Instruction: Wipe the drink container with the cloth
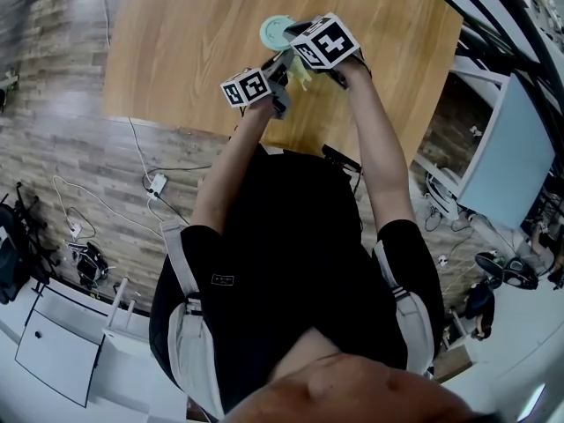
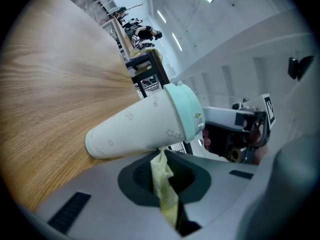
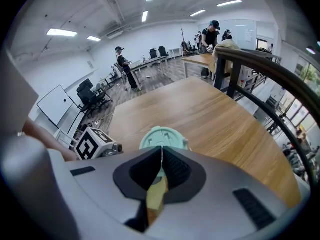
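A white drink container with star prints and a mint lid (image 1: 278, 32) stands on the wooden table (image 1: 176, 51). In the left gripper view its side (image 2: 145, 124) fills the middle. My left gripper (image 1: 280, 82) (image 2: 161, 153) is shut on a yellow cloth (image 2: 162, 181) (image 1: 302, 76), whose tip touches the container's wall just below the lid. My right gripper (image 1: 298, 40) (image 3: 161, 151) has its jaws together at the rim of the lid (image 3: 162, 136). A yellowish strip shows low between those jaws. From the left gripper view the right gripper (image 2: 235, 134) sits against the lid end.
The table's near edge (image 1: 176, 123) runs just under both grippers. Cables and a power strip (image 1: 157, 183) lie on the floor below it. A black railing (image 3: 280, 84) curves past the table's far side. People (image 3: 124, 64) stand far off in the room.
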{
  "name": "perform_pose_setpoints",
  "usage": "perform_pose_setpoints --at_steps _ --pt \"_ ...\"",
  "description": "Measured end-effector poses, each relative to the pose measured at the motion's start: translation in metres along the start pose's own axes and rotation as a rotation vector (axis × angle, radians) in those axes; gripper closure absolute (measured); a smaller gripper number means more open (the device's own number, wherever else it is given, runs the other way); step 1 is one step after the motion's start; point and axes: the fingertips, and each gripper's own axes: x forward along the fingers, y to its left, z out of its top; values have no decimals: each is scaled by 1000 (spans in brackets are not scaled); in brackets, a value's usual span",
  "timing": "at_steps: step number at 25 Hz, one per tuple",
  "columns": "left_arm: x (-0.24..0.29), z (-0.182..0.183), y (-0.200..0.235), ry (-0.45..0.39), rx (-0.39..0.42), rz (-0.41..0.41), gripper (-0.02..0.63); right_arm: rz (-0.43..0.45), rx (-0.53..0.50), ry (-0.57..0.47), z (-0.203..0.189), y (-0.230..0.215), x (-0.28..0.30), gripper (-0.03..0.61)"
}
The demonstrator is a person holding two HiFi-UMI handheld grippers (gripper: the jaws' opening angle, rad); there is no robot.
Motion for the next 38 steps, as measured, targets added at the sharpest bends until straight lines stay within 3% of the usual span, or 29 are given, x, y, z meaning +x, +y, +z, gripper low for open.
perform_pose_setpoints --at_steps 9,17,38 --pt "-10 9 -28 -26 16 -57 583 0 41 -20 -6 -13 -4 546" --pt "-16 11 -19 -36 6 -44 583 8 51 -20 -6 -14 -5 546" --pt "-6 -14 64 42 -90 105 583 -20 51 -5 -10 -11 -5 546"
